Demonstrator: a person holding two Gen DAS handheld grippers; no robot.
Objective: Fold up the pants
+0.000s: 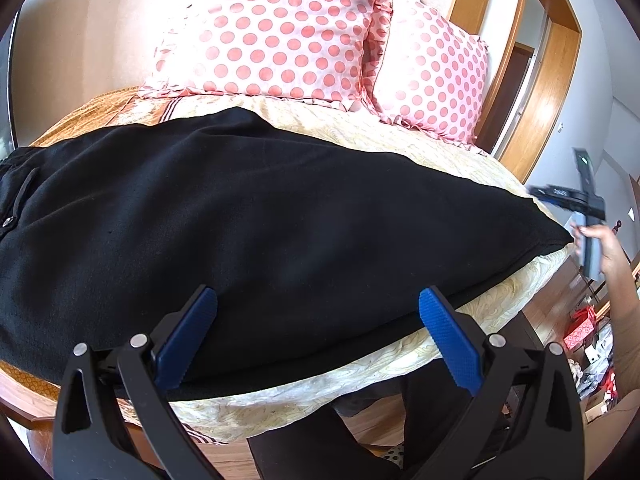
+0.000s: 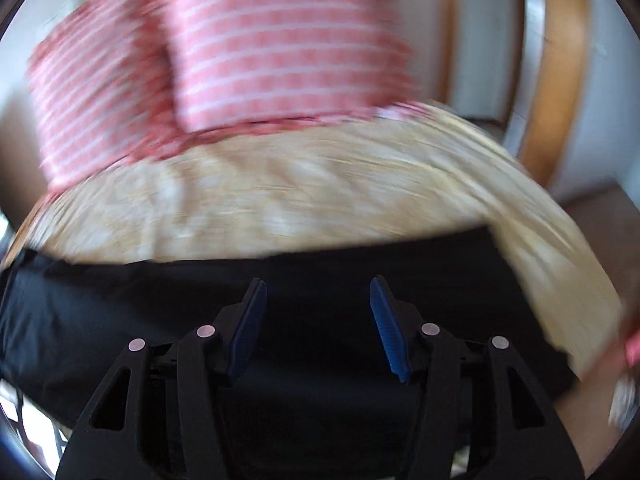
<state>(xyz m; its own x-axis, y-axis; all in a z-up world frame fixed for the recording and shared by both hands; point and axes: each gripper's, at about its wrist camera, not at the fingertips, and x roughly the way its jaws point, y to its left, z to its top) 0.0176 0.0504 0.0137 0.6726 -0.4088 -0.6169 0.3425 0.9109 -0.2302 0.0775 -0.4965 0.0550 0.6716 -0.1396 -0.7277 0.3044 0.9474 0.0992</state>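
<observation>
Two tools are seen w/ jaws apart, nothing held: left tool [image 1: 318, 320] hovers over the near edge of the bed [image 1: 400, 136], right tool [image 2: 318, 320] is seen low over dark cloth in a badly blurred view. Black pants [image 1: 260, 216] are laid flat across the bed's near half, apparently already doubled leg on leg, waistband toward the left edge, hems toward the right corner. Fabric is judged soft, thickish knit, light, limp; it'll sag and drag if lifted by one point. Hold is best taken at hem corners w/ both layers pinched, then carried toward the waistband. Polka-dot pillows [image 1: 280, 28] sit at the far edge.
</observation>
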